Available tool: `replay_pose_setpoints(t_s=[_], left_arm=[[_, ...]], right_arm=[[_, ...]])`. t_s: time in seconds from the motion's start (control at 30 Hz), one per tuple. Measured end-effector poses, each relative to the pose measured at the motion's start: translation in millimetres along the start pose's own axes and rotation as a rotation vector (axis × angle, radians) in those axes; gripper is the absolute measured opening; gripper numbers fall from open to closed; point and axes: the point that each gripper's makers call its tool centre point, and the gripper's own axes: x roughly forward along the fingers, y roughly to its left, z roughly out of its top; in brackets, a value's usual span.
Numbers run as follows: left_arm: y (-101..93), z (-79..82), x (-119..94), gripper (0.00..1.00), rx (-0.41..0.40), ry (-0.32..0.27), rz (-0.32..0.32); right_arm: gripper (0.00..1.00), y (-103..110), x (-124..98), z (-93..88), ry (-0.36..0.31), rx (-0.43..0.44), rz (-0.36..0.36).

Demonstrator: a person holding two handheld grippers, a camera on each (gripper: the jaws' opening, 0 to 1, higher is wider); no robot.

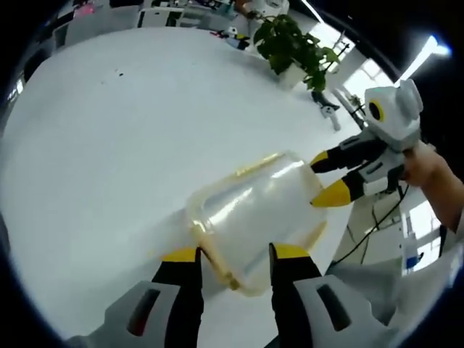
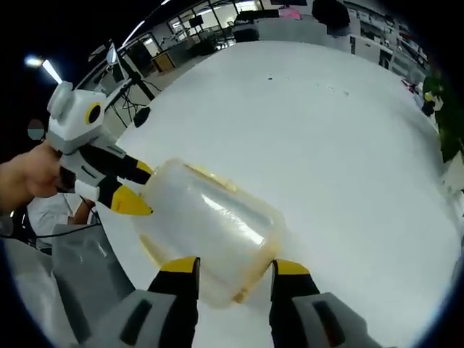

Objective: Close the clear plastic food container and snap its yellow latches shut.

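One clear container (image 1: pixel 254 214), two tools (image 1: pixel 233 255) (image 2: pixel 233 264), one potted plant (image 1: pixel 290 45).

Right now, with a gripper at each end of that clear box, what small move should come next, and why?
Probably close the left gripper a little on the latch between its jaws. The box lies on the table with both grippers at its ends, the right gripper steadying the far side, and both look open. Whether that latch is already snapped is unclear.
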Motion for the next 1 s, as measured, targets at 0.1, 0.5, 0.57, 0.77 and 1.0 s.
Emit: replay_pose_setpoints(t_s=[0.1, 0.5, 0.57, 0.77, 1.0], left_arm=[[1.0, -0.7, -0.8, 0.34, -0.008, -0.013, -0.006], [9.1, -5.3, -9.9, 0.43, 0.079, -0.006, 0.034], [8.5, -6.7, -12.3, 0.45, 0.104, -0.004, 0.026], [6.8, -2.9, -19.4, 0.46, 0.285, -0.012, 0.011], [3.8, 8.5, -28.4, 0.48, 0.463, -0.048, -0.001]], right_arm=[[0.37, 0.4, -0.5, -1.2, 0.001, 0.010, 0.008], [0.39, 5.2, -6.3, -5.8, 0.011, -0.132, 0.021], [0.42, 4.2, -7.7, -6.1, 0.010, -0.144, 0.018], [0.40, 4.7, -18.2, -2.6, -0.011, -0.268, 0.029], [0.36, 10.0, -25.7, 3.0, -0.055, -0.362, 0.052]])
